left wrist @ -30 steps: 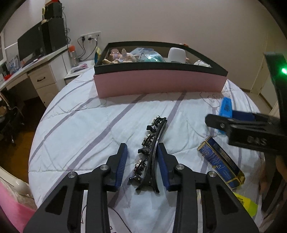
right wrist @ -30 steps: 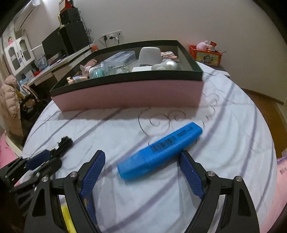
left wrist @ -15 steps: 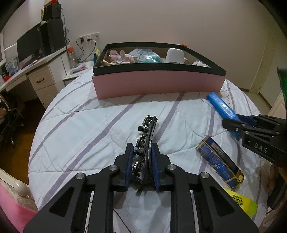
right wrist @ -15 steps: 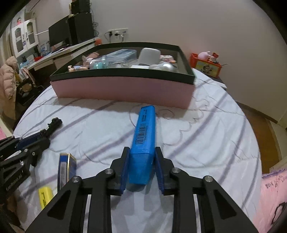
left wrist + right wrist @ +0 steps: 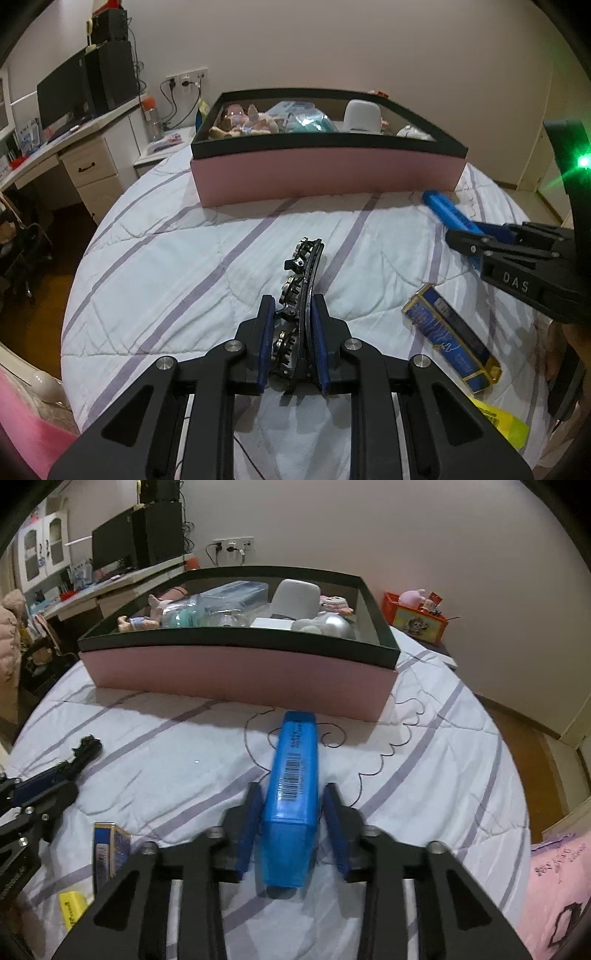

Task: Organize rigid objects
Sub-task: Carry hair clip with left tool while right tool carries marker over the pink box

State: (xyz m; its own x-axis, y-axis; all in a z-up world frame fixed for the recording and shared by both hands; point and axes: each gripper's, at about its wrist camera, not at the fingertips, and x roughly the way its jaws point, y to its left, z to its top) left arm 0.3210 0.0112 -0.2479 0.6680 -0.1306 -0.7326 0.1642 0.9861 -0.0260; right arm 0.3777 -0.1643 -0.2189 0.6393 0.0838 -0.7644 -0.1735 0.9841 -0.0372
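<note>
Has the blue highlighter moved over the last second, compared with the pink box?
Yes. The blue highlighter turned from lying slantwise to pointing its far end at the pink box, and now sits between the right gripper pads.

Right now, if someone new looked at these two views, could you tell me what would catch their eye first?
Probably the bright blue highlighter clamped in the right gripper, pointing at the pink box crammed with toys at the far side of the bed. Next, the black jewelled hair clip pinched in the left gripper over the striped quilt, with a blue-and-gold pack lying to its right.
</note>
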